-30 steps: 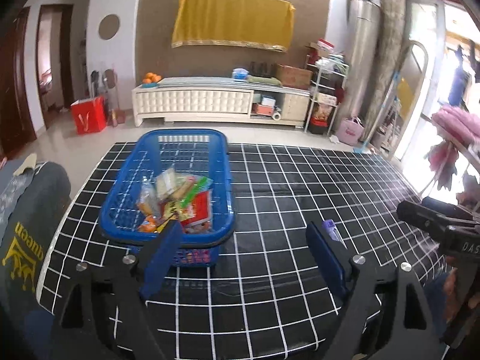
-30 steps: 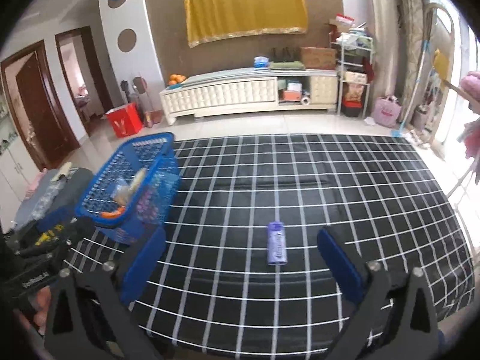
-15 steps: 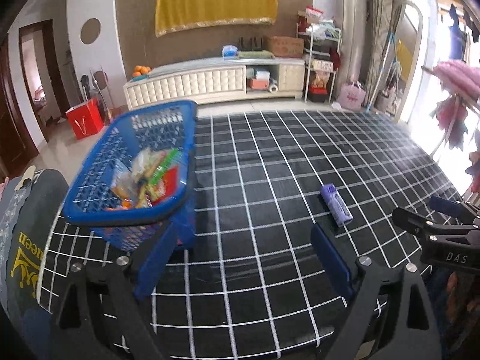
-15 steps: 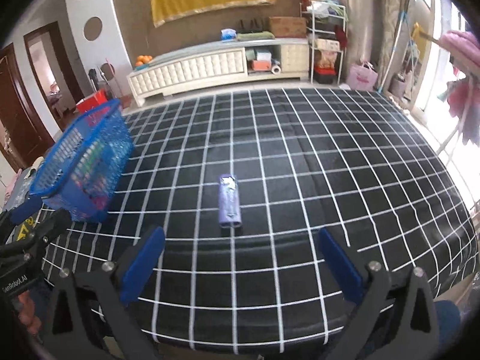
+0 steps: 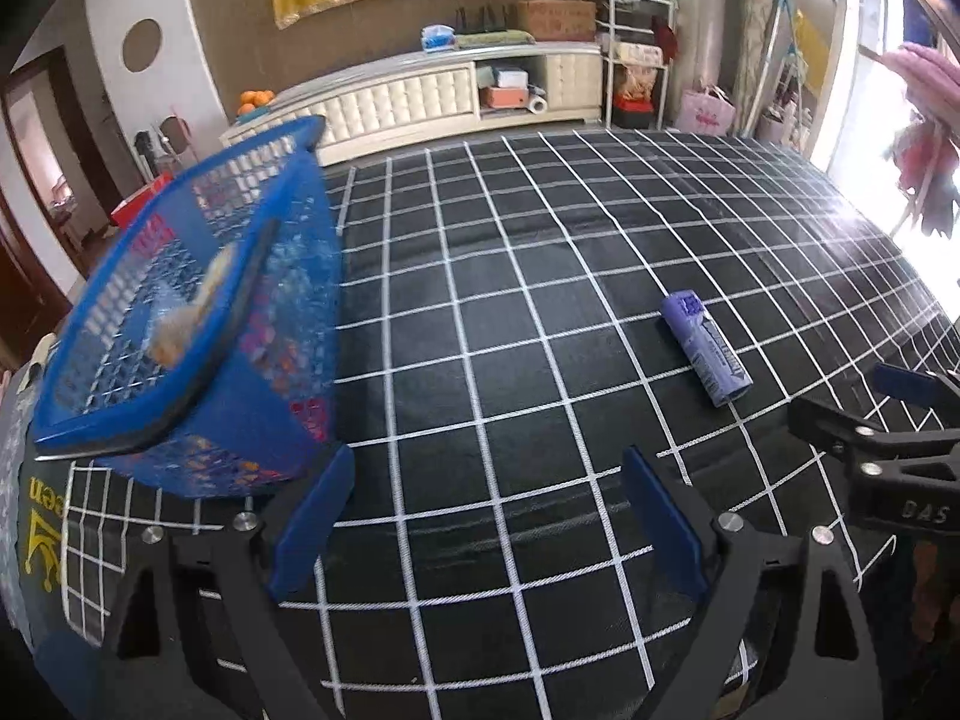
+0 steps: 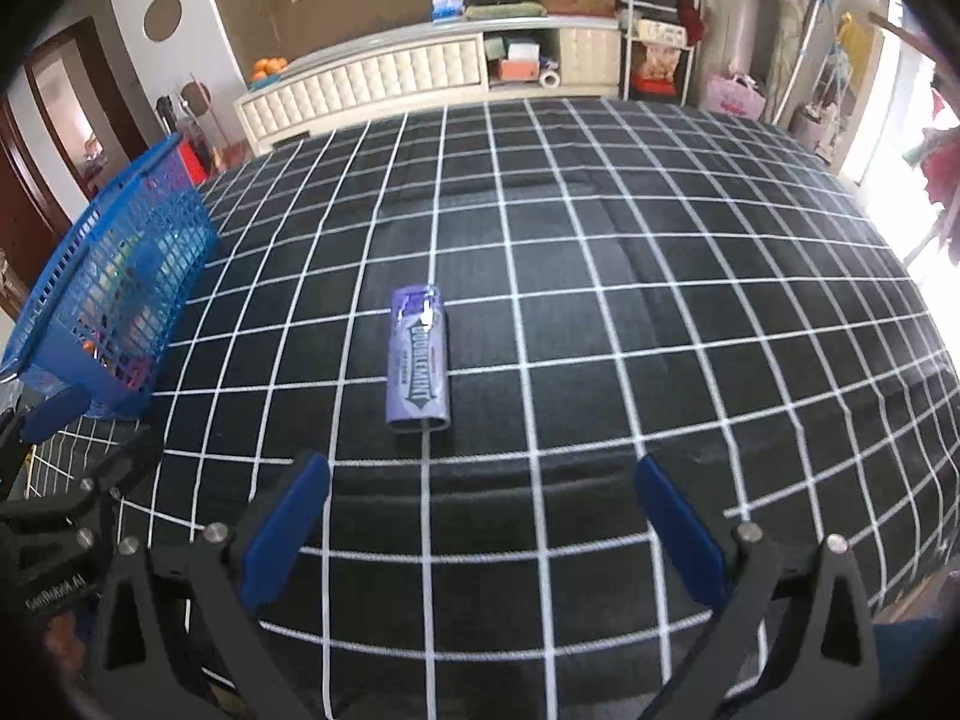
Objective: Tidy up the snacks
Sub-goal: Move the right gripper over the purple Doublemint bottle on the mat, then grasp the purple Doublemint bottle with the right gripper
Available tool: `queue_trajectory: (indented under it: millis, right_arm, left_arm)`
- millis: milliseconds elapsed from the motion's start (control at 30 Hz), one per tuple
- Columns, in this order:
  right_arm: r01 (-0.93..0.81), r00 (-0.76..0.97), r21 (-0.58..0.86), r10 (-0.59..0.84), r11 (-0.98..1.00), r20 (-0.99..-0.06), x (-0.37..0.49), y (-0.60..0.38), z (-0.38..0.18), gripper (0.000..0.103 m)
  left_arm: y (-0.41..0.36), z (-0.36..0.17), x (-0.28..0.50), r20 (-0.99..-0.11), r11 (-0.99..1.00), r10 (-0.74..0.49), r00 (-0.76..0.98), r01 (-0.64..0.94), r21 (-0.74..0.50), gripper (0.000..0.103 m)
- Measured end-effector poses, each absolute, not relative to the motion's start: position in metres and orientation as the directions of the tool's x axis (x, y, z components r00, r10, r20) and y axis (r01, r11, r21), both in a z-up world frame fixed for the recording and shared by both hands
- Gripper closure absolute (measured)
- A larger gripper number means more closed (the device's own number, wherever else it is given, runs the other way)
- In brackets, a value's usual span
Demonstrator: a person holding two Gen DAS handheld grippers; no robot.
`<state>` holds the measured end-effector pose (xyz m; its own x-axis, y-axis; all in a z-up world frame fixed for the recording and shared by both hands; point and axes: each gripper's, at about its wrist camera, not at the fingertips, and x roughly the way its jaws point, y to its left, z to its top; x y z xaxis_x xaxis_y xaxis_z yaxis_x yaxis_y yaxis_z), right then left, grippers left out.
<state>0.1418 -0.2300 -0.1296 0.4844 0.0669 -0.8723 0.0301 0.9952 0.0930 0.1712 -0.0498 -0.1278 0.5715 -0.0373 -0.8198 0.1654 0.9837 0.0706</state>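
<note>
Surface [image 6: 660, 312], black with white grid. Basket [image 6: 114, 294], blue, snack-filled, at left edge. Purple packet [image 6: 418, 360], lying flat mid-surface, well apart from basket. Right tongs [image 6: 480, 516] spread, empty, lined up just short of packet: pickup judged in hand; advance and closing called for. Left tongs [image 5: 480, 510] spread, empty.

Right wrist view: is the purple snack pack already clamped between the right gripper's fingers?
No, the purple snack pack lies flat on the checked cloth, ahead of the open right gripper and untouched.
</note>
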Motion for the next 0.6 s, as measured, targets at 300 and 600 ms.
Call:
queue_trajectory:
  millis: [300, 600]
  right_arm:
    - [0.0, 0.46, 0.064, 0.057, 0.998, -0.886, 0.166, -0.215, -0.145, 0.0]
    - [-0.035, 0.466, 0.045, 0.056, 0.998, -0.883, 0.187, -0.208, -0.149, 0.007]
  left_arm:
    - [-0.054, -0.144, 0.19, -0.831, 0.983, -0.045, 0.555, 0.175, 0.063, 0.014]
    - [-0.053, -0.154, 0.217, -0.827, 0.984, -0.026, 0.562, 0.158, 0.077, 0.014]
